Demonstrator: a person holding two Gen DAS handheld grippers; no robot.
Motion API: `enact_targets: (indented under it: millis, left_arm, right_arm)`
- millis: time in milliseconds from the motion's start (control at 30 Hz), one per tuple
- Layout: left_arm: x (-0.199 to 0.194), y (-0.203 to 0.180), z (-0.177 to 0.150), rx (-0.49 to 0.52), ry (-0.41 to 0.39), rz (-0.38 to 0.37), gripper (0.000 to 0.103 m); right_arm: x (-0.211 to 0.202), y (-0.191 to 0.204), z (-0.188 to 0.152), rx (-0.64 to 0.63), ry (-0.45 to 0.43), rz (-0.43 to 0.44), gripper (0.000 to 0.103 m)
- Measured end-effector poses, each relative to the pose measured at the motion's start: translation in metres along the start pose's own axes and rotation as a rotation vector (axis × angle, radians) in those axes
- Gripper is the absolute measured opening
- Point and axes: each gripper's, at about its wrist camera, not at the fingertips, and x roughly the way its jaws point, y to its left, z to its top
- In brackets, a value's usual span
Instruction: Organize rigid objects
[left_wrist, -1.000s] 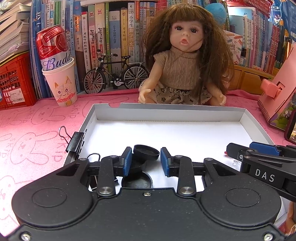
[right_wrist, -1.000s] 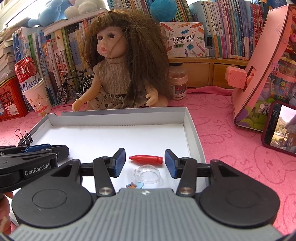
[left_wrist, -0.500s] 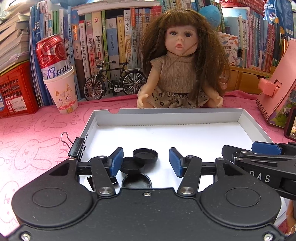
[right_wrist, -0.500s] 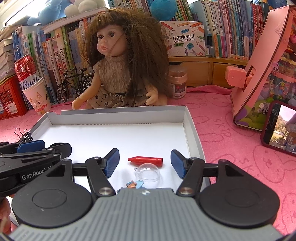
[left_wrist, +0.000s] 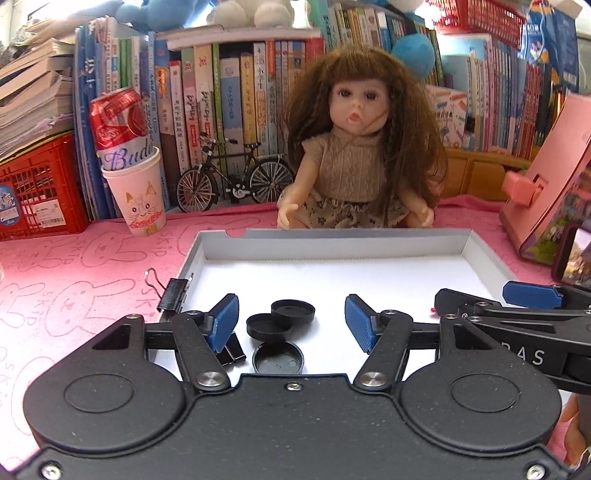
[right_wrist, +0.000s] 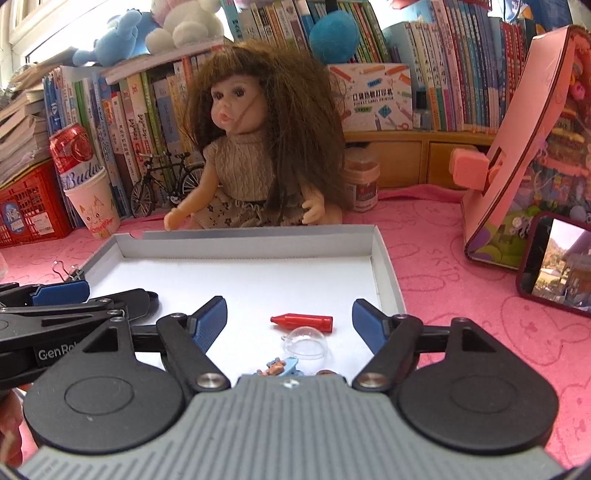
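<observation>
A white tray (left_wrist: 332, 233) with a grey rim lies on the pink cloth. Three black round lids (left_wrist: 291, 310) lie together at its near left. My left gripper (left_wrist: 291, 321) hovers just above them, its jaws opening and its pads touching none of them. In the right wrist view my right gripper (right_wrist: 290, 319) is also opening over a red crayon-shaped piece (right_wrist: 301, 322), a clear dome (right_wrist: 304, 343) and a small blue figure (right_wrist: 277, 367), gripping none of them. Each gripper shows at the side of the other's view: the right gripper (left_wrist: 487, 299) and the left gripper (right_wrist: 74, 295).
One black binder clip (left_wrist: 171, 293) sits on the tray's left rim and another (left_wrist: 231, 352) lies inside. Behind the tray sits a doll (left_wrist: 354, 162). Also around are a cup with a can (left_wrist: 136, 195), a model bicycle (left_wrist: 232, 177), a red crate (left_wrist: 37, 188), a pink stand (right_wrist: 517, 147) and a phone (right_wrist: 557, 266).
My left jaws have spread away from the black lid between them, and the gripper has drawn back and up a little. The right jaws have widened over the red piece.
</observation>
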Motion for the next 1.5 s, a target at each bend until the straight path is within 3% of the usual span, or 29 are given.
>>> enact_targets:
  millis: [333, 767, 1233, 1500]
  left_arm:
    - [-0.045, 0.004, -0.003, -0.022, -0.044, -0.01, 0.064]
    - [-0.106, 0.011, -0.036, -0.061, -0.071, -0.021, 0.069]
    - [-0.129, 0.01, -0.085, -0.072, -0.049, 0.016, 0.07]
    - [-0.127, 0.011, -0.104, -0.055, -0.017, 0.022, 0.076]
  right_arm:
    - [-0.041, 0.007, 0.0, -0.033, -0.07, -0.003, 0.087]
    - [-0.097, 0.012, -0.026, -0.048, -0.095, 0.012, 0.093]
    - [-0.111, 0.01, -0.071, -0.018, -0.032, 0.018, 0.097]
    - [-0.106, 0.009, -0.088, -0.046, 0.013, -0.001, 0.098]
